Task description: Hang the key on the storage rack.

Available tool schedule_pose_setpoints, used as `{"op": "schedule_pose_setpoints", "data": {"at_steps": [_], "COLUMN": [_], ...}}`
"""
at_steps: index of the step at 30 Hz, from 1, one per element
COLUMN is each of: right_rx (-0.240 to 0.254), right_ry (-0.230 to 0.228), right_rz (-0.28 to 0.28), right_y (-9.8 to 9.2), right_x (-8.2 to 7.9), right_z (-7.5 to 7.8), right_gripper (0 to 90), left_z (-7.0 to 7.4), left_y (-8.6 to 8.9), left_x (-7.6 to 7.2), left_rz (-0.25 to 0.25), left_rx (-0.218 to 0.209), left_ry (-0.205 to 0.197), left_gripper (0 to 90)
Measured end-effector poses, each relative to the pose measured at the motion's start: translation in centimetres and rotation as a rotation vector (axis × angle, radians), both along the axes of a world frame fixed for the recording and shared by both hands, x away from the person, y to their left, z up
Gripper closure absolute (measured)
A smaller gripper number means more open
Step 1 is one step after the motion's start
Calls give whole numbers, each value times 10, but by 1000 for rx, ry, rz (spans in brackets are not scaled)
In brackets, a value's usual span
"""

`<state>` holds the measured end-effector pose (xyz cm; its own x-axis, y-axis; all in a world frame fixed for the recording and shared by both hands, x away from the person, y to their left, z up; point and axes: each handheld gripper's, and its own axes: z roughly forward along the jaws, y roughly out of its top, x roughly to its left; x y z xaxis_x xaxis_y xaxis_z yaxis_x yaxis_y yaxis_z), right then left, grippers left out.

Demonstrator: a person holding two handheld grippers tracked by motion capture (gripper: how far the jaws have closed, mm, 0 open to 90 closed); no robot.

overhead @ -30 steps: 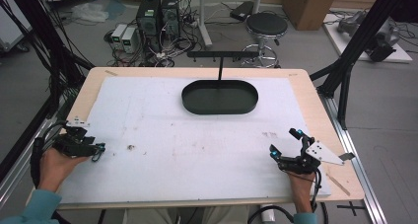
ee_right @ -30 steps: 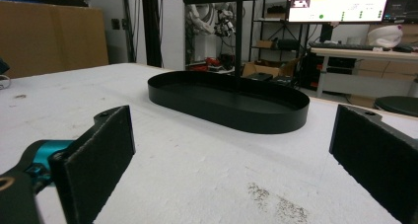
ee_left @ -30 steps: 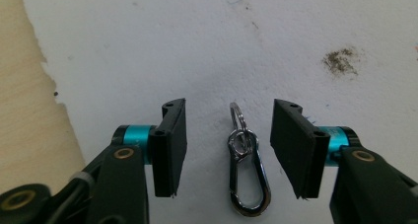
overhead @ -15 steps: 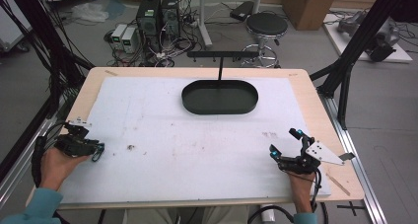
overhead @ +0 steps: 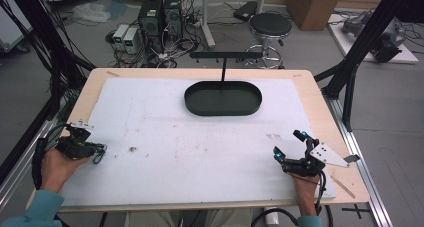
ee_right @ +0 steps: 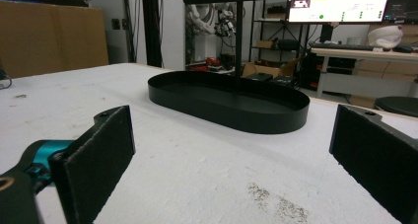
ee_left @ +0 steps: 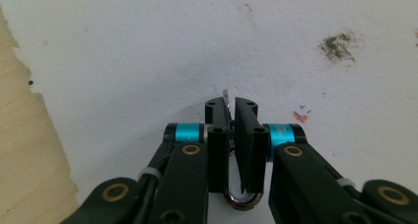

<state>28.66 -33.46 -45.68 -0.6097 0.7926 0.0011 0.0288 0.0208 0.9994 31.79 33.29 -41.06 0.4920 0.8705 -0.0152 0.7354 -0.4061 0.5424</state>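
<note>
My left gripper (overhead: 97, 154) rests at the table's front left, held by a hand in a teal sleeve. In the left gripper view it (ee_left: 231, 108) is shut on a small silver metal clip (ee_left: 242, 203), whose rounded loop shows below the pads and whose thin tip pokes out above them. My right gripper (overhead: 288, 144) sits at the front right, open, with nothing between its pads (ee_right: 101, 155). A black oval tray (overhead: 222, 112) stands at the far middle of the table. A thin post rises from it to a black crossbar (overhead: 225, 54) with small pegs.
White foam sheet (overhead: 200, 152) covers the wooden table, with small dirt specks (overhead: 132, 148) near the left gripper. Black frame struts (overhead: 350, 72) rise at both table sides. Beyond the far edge are a stool (overhead: 270, 24) and computer boxes (overhead: 160, 12) on the floor.
</note>
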Motion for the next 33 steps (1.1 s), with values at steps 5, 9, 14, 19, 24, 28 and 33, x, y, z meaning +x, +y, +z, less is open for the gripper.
{"op": "schedule_pose_setpoints", "data": {"at_steps": [5, 9, 14, 19, 24, 28, 33], "right_rx": [0, 5, 9, 7, 8, -6, 6], "right_ry": [0, -6, 3, 13, 51, 66, 72], "right_rz": [-1, -1, 1, -9, -9, -7, 23], "right_y": [0, 0, 0, -1, -1, 0, 0], "right_x": [0, 1, 0, 2, 6, 7, 9], "right_z": [0, 0, 0, 1, 2, 4, 12], "right_gripper": [25, 26, 25, 25, 25, 25, 25], "left_z": [0, 1, 3, 6, 10, 11, 14], "left_y": [-1, -2, -1, 2, 3, 2, 0], "left_x": [-1, -3, -4, -5, -4, -4, -2], "left_rz": [-11, -25, -38, -63, -76, -98, -127], "left_rx": [13, 24, -4, -58, -114, -154, -210], "left_ry": [-9, -52, -74, -130, -188, -209, -224], "left_gripper": [876, 880, 881, 881, 881, 881, 881]}}
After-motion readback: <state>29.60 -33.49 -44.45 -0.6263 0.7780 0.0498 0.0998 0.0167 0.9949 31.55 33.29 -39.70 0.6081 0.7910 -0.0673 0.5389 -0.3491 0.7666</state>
